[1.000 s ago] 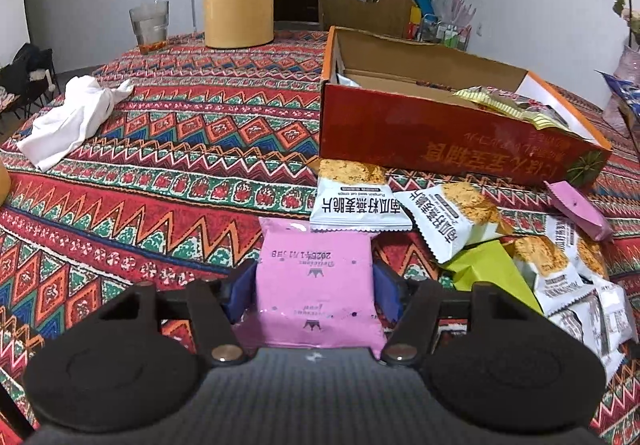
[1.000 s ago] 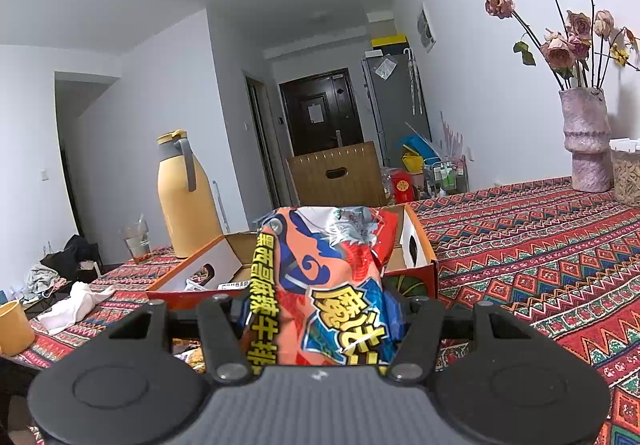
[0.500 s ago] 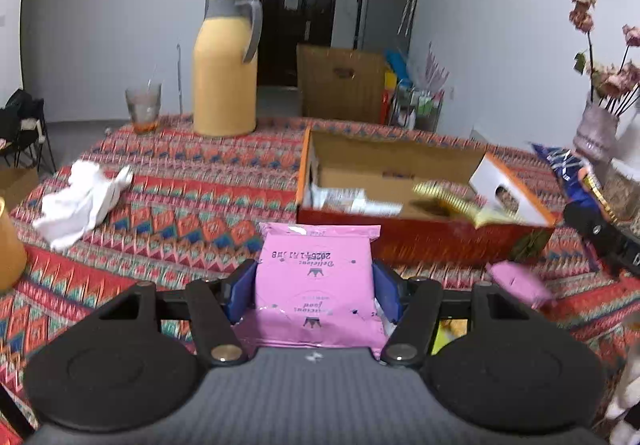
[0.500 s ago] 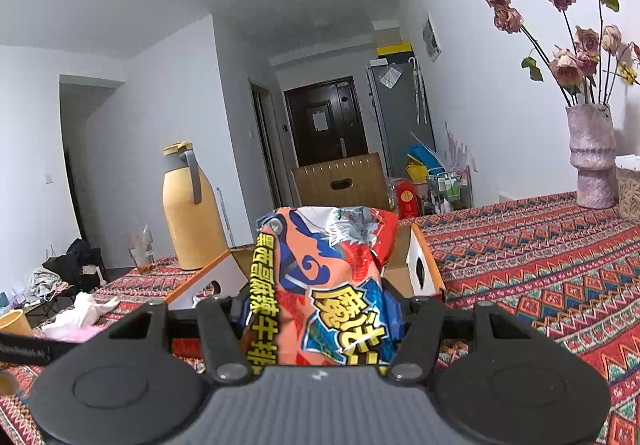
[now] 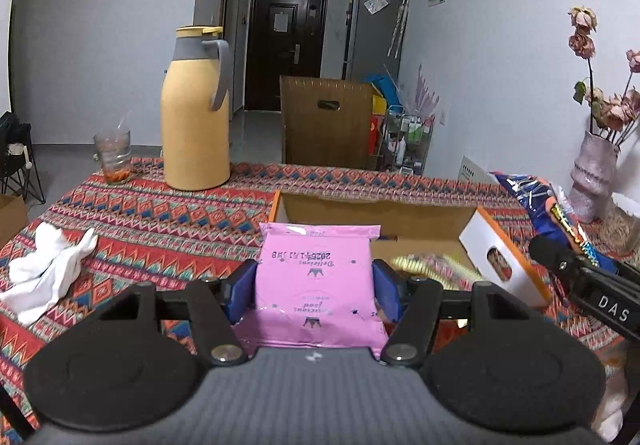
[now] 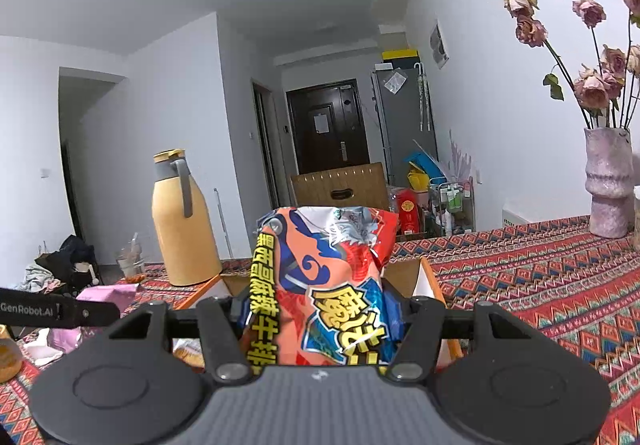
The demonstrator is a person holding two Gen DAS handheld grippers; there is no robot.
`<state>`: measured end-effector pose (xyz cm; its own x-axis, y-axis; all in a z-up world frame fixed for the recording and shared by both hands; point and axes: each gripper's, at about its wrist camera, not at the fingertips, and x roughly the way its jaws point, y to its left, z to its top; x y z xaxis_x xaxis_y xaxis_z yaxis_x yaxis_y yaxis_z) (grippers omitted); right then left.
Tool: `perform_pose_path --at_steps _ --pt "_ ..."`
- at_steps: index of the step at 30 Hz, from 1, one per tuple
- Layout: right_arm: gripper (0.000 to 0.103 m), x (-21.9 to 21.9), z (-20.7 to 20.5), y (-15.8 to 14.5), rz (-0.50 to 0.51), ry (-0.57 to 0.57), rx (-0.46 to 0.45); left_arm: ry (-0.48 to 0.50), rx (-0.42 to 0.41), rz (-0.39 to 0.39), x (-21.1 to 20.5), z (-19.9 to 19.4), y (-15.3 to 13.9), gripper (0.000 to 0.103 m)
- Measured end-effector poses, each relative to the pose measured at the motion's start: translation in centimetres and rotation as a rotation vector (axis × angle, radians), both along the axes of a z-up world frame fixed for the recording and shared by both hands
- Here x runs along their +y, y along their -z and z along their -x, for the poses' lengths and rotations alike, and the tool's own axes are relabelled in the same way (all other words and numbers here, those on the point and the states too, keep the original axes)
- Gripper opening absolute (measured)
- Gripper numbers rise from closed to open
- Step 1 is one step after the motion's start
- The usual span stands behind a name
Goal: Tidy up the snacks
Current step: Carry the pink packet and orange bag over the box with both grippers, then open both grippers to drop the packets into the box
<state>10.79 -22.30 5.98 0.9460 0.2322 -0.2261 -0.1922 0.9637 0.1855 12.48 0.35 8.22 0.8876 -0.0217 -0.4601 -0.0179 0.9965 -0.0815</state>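
Note:
My left gripper [image 5: 314, 287] is shut on a pink snack packet [image 5: 316, 277], held up in the air in front of the open cardboard box [image 5: 376, 211]. A yellow wrapped snack [image 5: 432, 265] lies inside the box. My right gripper [image 6: 322, 319] is shut on an orange and blue snack bag [image 6: 320, 285], raised near the box [image 6: 404, 277]. In the left wrist view the right gripper [image 5: 580, 273] with its bag [image 5: 536, 197] shows at the right edge. The right wrist view catches the left gripper [image 6: 60, 313] and pink packet [image 6: 108, 295] at the left.
A yellow thermos jug [image 5: 196, 113] and a glass [image 5: 114, 157] stand at the far side of the patterned tablecloth [image 5: 160, 217]. A white cloth [image 5: 48, 265] lies at the left. A vase of dried roses [image 5: 594, 177] stands at the right. A wooden chair back [image 5: 326, 121] rises behind the table.
My left gripper has lifted the pink packet off the table, so the loose snacks below have dropped out of view. The right gripper with its bag has risen and shifted slightly toward the box.

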Motion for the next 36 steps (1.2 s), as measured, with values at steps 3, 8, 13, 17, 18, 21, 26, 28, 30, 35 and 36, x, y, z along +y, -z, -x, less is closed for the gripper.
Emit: perform_pose_path --at_steps 3,8,13,17,18,21,26,28,30,35,36 --pt "0.058 -0.1 -1.2 -0.3 0.0 0.006 0.005 -0.003 -0.01 0.009 -0.5 -1.7 -0.2 0.063" --pt "0.058 0.2 -4.3 -0.5 0.002 0.017 0.023 -0.014 -0.006 0.028 -1.3 -4.8 0.0 0.063" --pt "0.058 0.3 -6.7 0.4 -0.015 0.03 0.046 -0.036 -0.019 0.049 -1.4 -6.8 1.1 0.063" --pt "0.058 0.1 -7.1 1.8 -0.034 0.027 0.054 -0.039 -0.023 0.056 -1.0 -7.4 2.7 0.063" --pt "0.058 0.0 -7.3 2.0 -0.036 0.019 0.061 -0.033 -0.015 0.061 -0.9 -7.7 2.9 0.063" --pt "0.058 0.2 -7.6 2.5 -0.03 0.011 0.078 -0.031 0.001 0.062 -0.7 -8.1 3.4 0.063" --pt "0.058 0.5 -8.3 3.5 -0.011 0.012 0.128 -0.032 0.016 0.063 -0.4 -8.4 4.0 0.063" --pt "0.058 0.5 -8.4 3.7 -0.01 0.01 0.142 -0.029 0.005 0.069 -0.4 -8.1 4.0 0.063" --pt "0.062 0.7 -8.2 3.7 -0.009 0.006 0.145 -0.031 -0.015 0.076 -0.2 -7.7 3.9 0.078" --pt "0.098 0.4 -7.8 3.3 -0.015 0.023 0.136 -0.063 -0.056 0.09 0.0 -6.8 3.3 0.103" --pt "0.103 0.3 -7.5 3.2 -0.023 0.031 0.133 -0.065 -0.055 0.096 0.2 -6.8 3.3 0.103"
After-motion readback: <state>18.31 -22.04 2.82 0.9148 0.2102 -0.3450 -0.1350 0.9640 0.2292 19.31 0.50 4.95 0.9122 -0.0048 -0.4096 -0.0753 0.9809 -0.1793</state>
